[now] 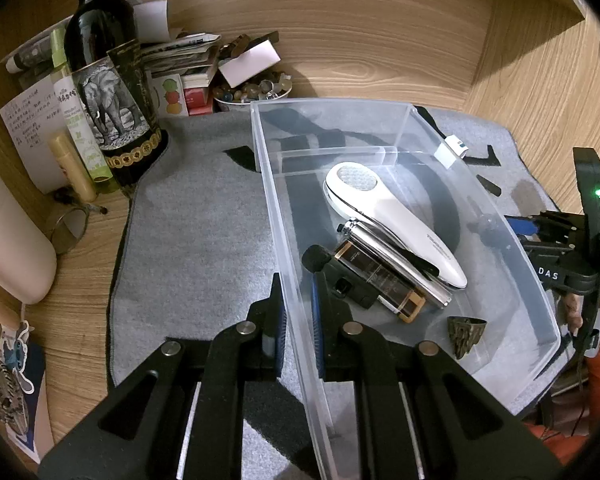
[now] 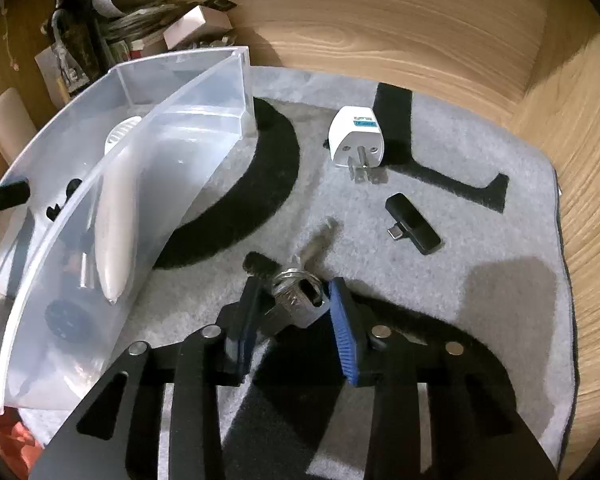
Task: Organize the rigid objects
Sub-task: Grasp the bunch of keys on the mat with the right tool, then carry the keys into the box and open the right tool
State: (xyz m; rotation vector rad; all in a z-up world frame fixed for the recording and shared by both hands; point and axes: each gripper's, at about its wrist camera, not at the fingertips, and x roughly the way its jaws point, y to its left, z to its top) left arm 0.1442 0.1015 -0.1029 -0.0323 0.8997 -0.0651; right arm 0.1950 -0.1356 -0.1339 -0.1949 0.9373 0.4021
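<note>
From the left wrist view, the left gripper [image 1: 298, 312] has its jaws clamped narrow on the near wall of the clear plastic bin [image 1: 404, 114], one pad outside the wall and one inside. The bin sits on a grey felt mat [image 1: 204, 208] spread over the wooden tabletop [image 1: 380, 48]. Inside the bin lie a white handheld device [image 1: 396, 220], a brown and gold lighter [image 1: 380, 280], a black clip-like piece [image 1: 340, 276] and a small bronze ornament [image 1: 466, 334]. A dark wine bottle [image 1: 108, 80] stands to the left of the mat among papers. The right gripper shows at the far right edge, beyond the bin.

From the right wrist view, the right gripper [image 2: 290, 300] is down on the mat with a bunch of keys [image 2: 300, 292] between its jaws, the blue pads set close against the metal on both sides; one key blade sticks out ahead of the fingertips. The bin stands to the left, apart from the keys. Further out on the mat lie a white plug adapter [image 2: 356, 140] and a small black dongle [image 2: 414, 224], both clear of the jaws.
</note>
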